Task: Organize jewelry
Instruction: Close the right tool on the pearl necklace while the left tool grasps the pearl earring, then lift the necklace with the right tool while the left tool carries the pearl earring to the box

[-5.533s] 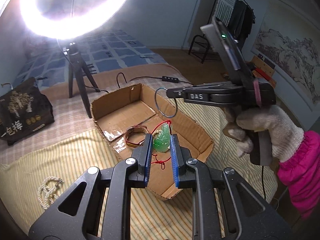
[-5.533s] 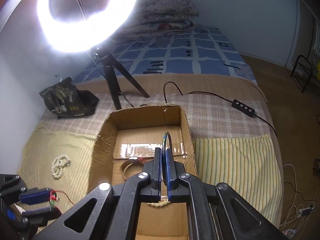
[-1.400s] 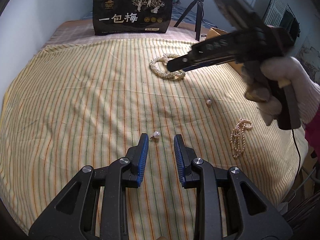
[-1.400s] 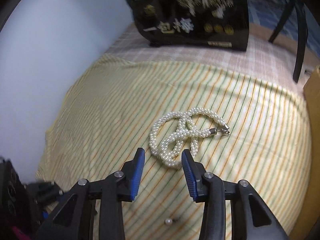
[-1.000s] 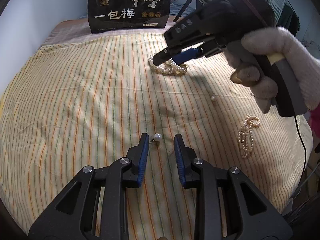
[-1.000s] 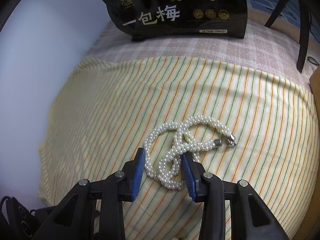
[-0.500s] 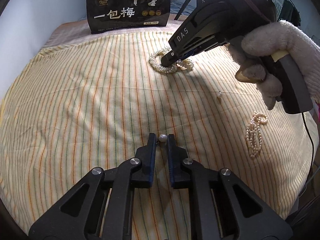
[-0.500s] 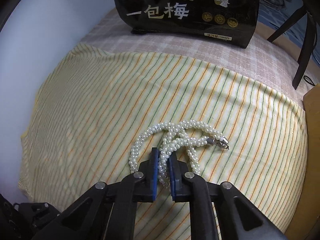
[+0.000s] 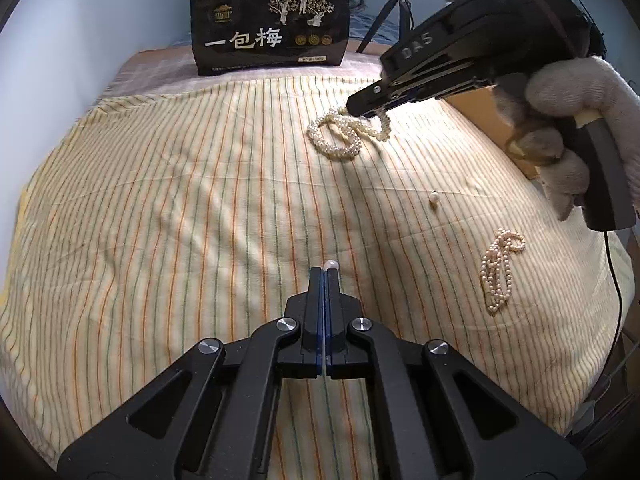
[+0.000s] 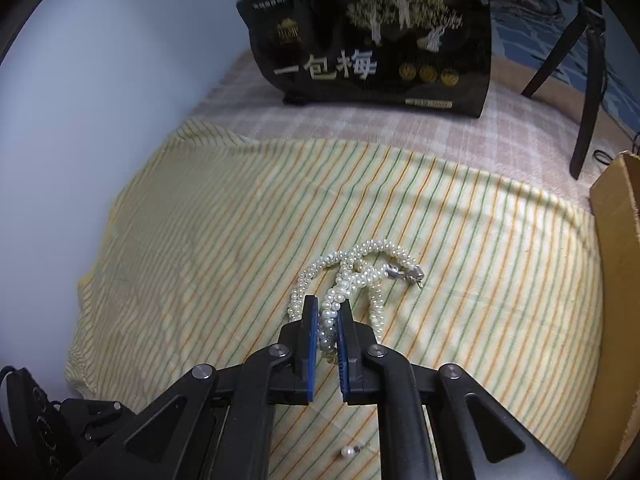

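Left gripper point(image 9: 325, 274) low at 6 o'clock, jaws clenched on 1 small pearl earring point(image 9: 331, 265) peeking from the tips. Right gripper point(image 10: 328, 320) with jaws clamped on a thick pearl necklace point(image 10: 360, 268), part of it seemingly raised off the striped cloth point(image 9: 160, 200) on the bed. Loose pearl point(image 9: 433, 198) at 3 o'clock, thin pearl strand point(image 9: 500, 268) toward 4. Black bag point(image 9: 270, 28) at 12 o'clock, cardboard box point(image 10: 618, 280) at right edge.
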The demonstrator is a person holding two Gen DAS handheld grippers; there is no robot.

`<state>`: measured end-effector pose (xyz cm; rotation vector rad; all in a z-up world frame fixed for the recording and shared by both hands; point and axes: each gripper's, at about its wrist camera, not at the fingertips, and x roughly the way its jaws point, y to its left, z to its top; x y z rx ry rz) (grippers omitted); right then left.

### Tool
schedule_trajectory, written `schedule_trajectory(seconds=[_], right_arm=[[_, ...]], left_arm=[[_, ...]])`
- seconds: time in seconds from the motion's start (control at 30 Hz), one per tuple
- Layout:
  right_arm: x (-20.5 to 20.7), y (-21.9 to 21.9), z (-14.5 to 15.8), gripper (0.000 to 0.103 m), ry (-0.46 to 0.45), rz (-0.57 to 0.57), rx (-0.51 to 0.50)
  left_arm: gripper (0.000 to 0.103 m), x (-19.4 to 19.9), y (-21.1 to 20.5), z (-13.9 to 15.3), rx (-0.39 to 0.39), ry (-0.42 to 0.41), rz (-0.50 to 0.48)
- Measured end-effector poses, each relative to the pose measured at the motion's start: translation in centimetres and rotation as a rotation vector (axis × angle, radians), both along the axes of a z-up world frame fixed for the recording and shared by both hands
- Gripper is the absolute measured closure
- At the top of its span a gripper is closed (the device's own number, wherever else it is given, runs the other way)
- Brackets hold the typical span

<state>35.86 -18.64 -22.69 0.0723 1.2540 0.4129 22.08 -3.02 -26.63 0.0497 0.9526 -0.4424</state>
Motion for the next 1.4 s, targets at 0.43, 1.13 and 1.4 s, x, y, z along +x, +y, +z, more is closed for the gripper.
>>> schedule_trajectory(seconds=[0.43,1.13,1.4], right_arm=[[-1.5,-0.6,0.7,0.097,-0.013,0.015,-0.009],[-3.8,-2.8,8.1,0.097,-0.125,0.001,0.036],[-6.4,-5.9,14.4,0.097,-0.223,-0.021,0.064]], left_arm=[[0.077,1.4,-1.8,-1.4,0.074,0.009,-0.014],[0.095,0.1,0.0,4.2,-0.008,-0.077,0.032],[0.095,-0.8,-1.7,8.5,-0.041,-0.144,-0.003]])
